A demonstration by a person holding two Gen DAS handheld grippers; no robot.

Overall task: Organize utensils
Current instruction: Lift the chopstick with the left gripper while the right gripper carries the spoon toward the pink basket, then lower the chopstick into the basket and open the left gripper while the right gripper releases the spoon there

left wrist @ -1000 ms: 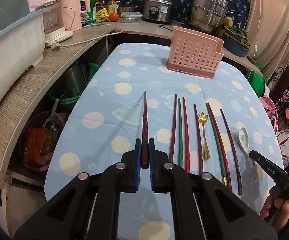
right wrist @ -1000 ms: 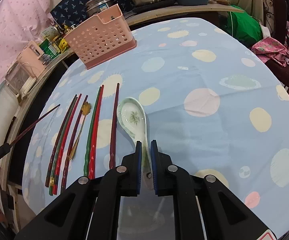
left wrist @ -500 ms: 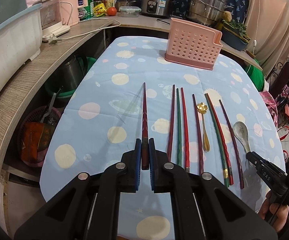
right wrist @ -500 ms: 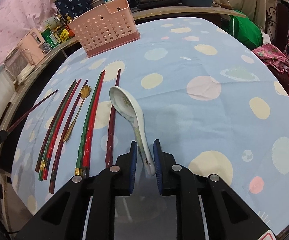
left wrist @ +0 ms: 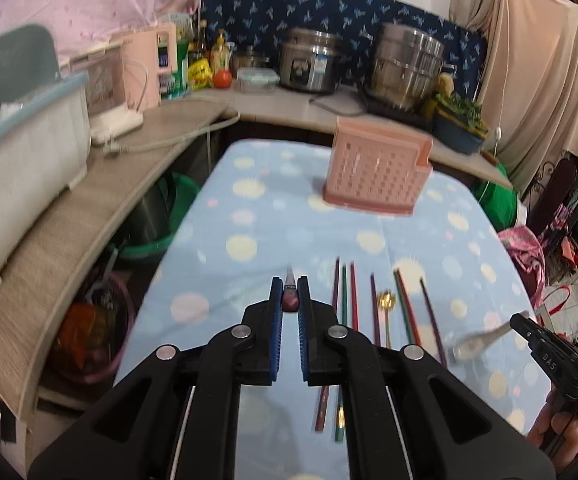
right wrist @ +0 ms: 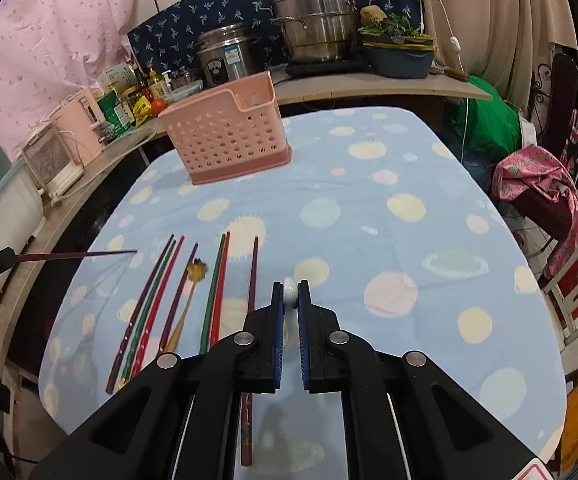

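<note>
My left gripper (left wrist: 290, 300) is shut on a dark red chopstick (left wrist: 289, 298), lifted off the table and pointing forward; from the right wrist view the chopstick (right wrist: 77, 255) sticks out level from the left. My right gripper (right wrist: 290, 296) is shut on a white ceramic spoon (right wrist: 289, 295), held above the table; the spoon (left wrist: 475, 343) also shows in the left wrist view. Several red and green chopsticks (right wrist: 217, 288) and a gold spoon (right wrist: 196, 270) lie in a row on the blue spotted tablecloth (right wrist: 369, 208). A pink perforated utensil basket (right wrist: 225, 136) stands at the table's far end.
A wooden counter (left wrist: 69, 216) curves along the left and back, with a white tub (left wrist: 17, 148), a pink appliance (left wrist: 145, 68), steel pots (left wrist: 405, 64) and bottles. A green tub (left wrist: 149, 236) sits below the counter. A chair with pink cloth (right wrist: 545, 188) is at the right.
Both grippers have lifted and tilted up. The chopstick has left the table in the left gripper. The spoon has left the table in the right gripper.
</note>
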